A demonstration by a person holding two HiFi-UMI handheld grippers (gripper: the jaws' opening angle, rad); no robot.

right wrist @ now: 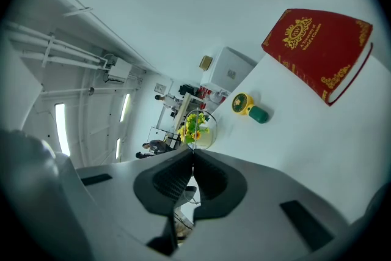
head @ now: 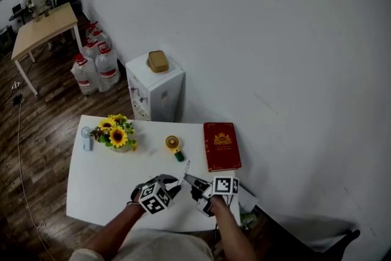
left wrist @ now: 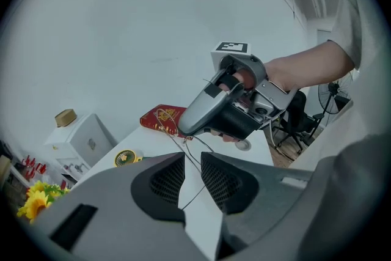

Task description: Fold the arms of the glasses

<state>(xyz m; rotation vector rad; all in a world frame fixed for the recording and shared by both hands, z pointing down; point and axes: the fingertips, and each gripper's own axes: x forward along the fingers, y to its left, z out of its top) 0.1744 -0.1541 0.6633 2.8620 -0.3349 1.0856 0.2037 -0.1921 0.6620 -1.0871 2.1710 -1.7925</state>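
Left claw (left wrist: pixel 192 177) parted astride a temple arm (left wrist: pixel 190 161), pads not pressing it.
Right claw (right wrist: pixel 193 159) clamped shut on the glasses (right wrist: pixel 199 129), held above the desk (head: pixel 104 186) near its front edge; temple running lengthwise through the left gap, away toward the right claw; left nearer, probably for swinging it inward.

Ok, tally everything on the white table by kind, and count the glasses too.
Red book: 1
Yellow handheld fan: 1
Sunflower bunch: 1
Small pale blue item: 1
Glasses: 1
Total: 5
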